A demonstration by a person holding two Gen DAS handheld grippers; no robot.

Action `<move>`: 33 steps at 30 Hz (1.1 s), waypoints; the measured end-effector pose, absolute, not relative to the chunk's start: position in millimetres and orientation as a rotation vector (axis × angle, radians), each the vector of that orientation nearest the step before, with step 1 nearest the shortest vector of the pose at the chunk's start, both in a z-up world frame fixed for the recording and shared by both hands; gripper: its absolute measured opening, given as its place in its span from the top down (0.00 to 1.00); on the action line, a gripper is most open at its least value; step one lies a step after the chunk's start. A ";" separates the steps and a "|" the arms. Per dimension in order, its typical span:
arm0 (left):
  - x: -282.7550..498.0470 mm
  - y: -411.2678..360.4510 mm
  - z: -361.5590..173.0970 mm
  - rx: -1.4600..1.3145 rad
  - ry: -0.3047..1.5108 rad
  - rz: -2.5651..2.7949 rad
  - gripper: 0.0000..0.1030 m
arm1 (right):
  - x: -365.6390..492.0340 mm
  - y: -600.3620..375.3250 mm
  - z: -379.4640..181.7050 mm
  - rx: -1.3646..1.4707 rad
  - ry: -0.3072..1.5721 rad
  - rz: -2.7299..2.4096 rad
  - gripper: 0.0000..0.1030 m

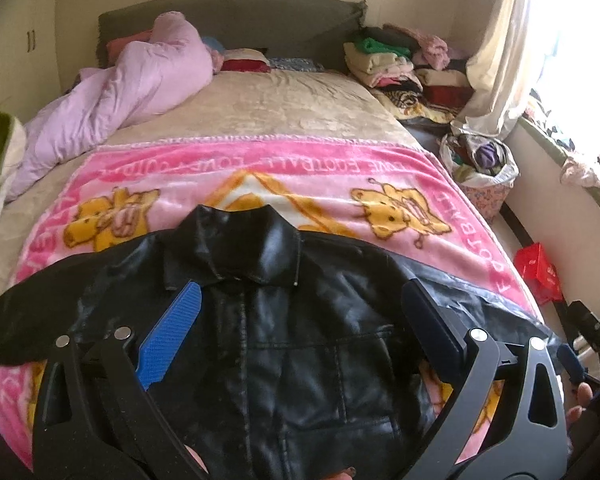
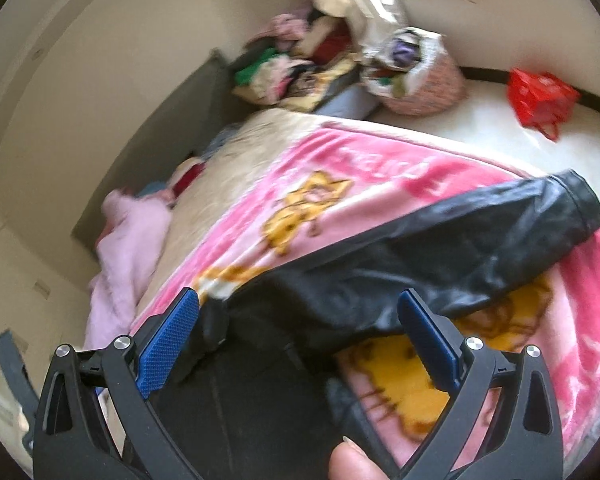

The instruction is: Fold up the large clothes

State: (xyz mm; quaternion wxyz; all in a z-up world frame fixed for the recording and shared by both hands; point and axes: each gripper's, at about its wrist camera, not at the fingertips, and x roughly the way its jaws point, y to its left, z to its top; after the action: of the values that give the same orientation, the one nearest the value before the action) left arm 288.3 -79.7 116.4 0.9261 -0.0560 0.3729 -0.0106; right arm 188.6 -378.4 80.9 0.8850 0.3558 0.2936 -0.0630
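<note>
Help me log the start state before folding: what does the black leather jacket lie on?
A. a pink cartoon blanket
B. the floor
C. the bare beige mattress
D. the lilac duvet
A: the black leather jacket is spread collar-up on the pink cartoon blanket that covers the near part of the bed.

Left gripper jaws spread wide, right gripper likewise

Daylight from blown-out window; strong fisheye edge warp; right wrist view motion-blurred.
</note>
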 end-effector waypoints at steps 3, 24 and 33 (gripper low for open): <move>295.2 -86.6 99.5 -0.113 0.780 -0.036 0.09 | 188.3 -398.4 63.6 0.747 0.615 -0.230 0.04; 315.5 -126.5 3.4 -0.090 0.946 -0.146 0.09 | 184.5 -498.4 -60.1 1.054 0.706 -0.677 0.04; 310.2 -130.8 0.6 -0.069 0.969 -0.165 0.09 | 202.6 -510.8 -70.4 1.015 0.696 -0.673 0.06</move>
State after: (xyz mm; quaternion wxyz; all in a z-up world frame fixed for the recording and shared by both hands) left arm 310.2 -130.8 0.6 0.8810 -0.0329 0.4653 -0.0790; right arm 202.6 -510.8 -70.4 0.7640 0.4669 0.3200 -0.3097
